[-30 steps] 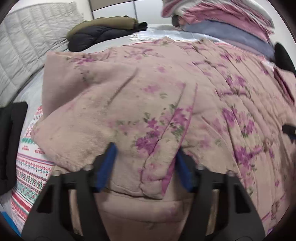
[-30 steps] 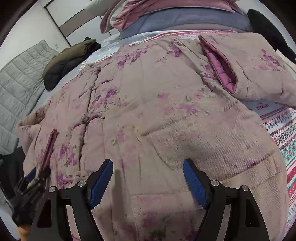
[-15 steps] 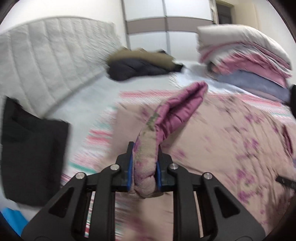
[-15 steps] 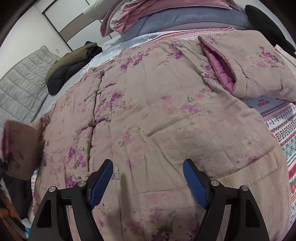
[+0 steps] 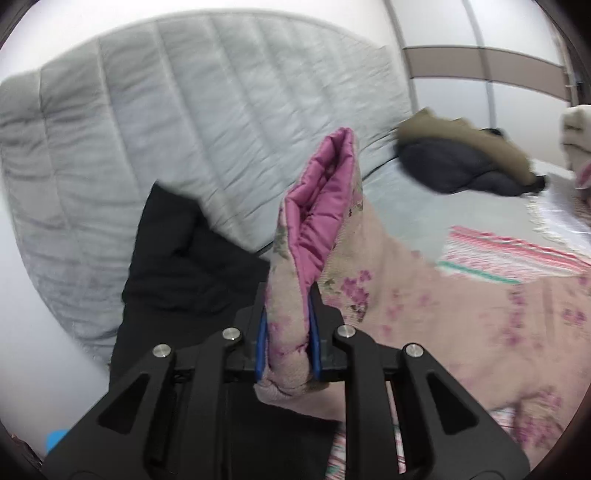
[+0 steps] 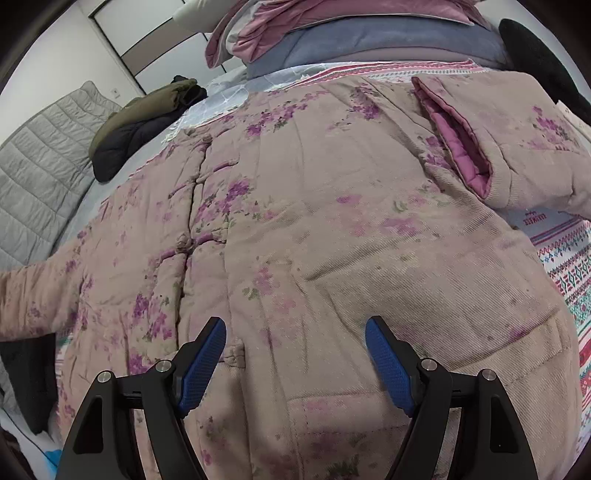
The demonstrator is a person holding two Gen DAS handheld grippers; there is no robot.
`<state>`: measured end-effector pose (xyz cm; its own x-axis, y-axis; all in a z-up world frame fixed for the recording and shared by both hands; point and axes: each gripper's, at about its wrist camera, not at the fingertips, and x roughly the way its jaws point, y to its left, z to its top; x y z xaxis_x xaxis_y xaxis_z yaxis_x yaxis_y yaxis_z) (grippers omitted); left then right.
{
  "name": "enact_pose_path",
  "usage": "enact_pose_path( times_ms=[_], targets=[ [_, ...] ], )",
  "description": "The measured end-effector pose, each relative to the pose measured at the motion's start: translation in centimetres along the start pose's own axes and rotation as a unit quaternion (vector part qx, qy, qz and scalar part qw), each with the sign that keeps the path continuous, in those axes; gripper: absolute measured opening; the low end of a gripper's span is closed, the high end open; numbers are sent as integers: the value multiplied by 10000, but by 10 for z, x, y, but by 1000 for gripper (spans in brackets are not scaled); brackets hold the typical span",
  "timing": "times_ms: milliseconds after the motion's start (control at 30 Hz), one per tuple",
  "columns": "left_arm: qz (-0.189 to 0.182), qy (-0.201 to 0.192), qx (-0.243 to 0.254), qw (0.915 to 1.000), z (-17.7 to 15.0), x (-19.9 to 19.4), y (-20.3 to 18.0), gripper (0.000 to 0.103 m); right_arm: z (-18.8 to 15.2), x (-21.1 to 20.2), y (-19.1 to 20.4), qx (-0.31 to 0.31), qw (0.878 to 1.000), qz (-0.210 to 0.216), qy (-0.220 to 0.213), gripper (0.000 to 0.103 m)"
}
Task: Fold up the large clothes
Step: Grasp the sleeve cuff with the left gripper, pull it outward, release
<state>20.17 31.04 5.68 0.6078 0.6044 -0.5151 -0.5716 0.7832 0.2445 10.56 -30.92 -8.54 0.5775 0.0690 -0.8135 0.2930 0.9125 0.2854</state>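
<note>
A large padded pink floral jacket (image 6: pixel 332 221) with magenta lining lies spread front-up on the bed. My left gripper (image 5: pixel 287 336) is shut on the cuff of its left sleeve (image 5: pixel 317 221), held up off the bed with the magenta lining showing, stretched out to the left. The stretched sleeve shows at the left edge of the right wrist view (image 6: pixel 33 295). My right gripper (image 6: pixel 295 354) is open and empty, hovering low over the jacket's hem. The other sleeve (image 6: pixel 517 155) lies folded at the right, its magenta cuff opening showing.
A grey quilted headboard (image 5: pixel 184 129) stands at the left. A black garment (image 5: pixel 192 266) lies beside it. An olive and black jacket (image 6: pixel 147 122) lies at the far side. A stack of folded bedding (image 6: pixel 369 33) sits at the back. A patterned sheet (image 6: pixel 565 266) covers the bed.
My left gripper closed on the sleeve cuff, lifted it and swung it out to the left, unfolding the sleeve off the jacket's body. The right gripper has stayed open over the hem.
</note>
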Motion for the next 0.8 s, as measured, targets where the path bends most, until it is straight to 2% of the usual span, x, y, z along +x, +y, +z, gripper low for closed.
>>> enact_pose_path(
  times_ms=[133, 233, 367, 433, 467, 500, 667, 800],
  targets=[
    [563, 127, 101, 9983, -10, 34, 14, 20, 0, 4, 6, -138, 9998, -124, 0, 79],
    [819, 477, 211, 9953, -17, 64, 13, 23, 0, 7, 8, -197, 9996, -195, 5, 79],
    [1424, 417, 328, 9884, -15, 72, 10, 30, 0, 9, 12, -317, 9991, -280, -19, 79],
    [1226, 484, 218, 9910, -12, 70, 15, 47, -1, 8, 14, -385, 9988, -300, -30, 79],
    [1109, 525, 147, 9923, -11, 69, 17, 61, -1, 8, 15, -409, 9987, -299, -35, 79],
    [998, 539, 73, 9935, -11, 64, 18, 68, -2, 7, 15, -424, 9987, -291, -40, 79],
    [160, 656, -91, 9977, -16, 32, 5, 78, -3, 3, 16, -396, 9990, -198, -49, 79],
    [-755, 941, -124, 9926, -28, 0, -21, 82, -5, -7, 13, -332, 9993, -87, -123, 79]
  ],
)
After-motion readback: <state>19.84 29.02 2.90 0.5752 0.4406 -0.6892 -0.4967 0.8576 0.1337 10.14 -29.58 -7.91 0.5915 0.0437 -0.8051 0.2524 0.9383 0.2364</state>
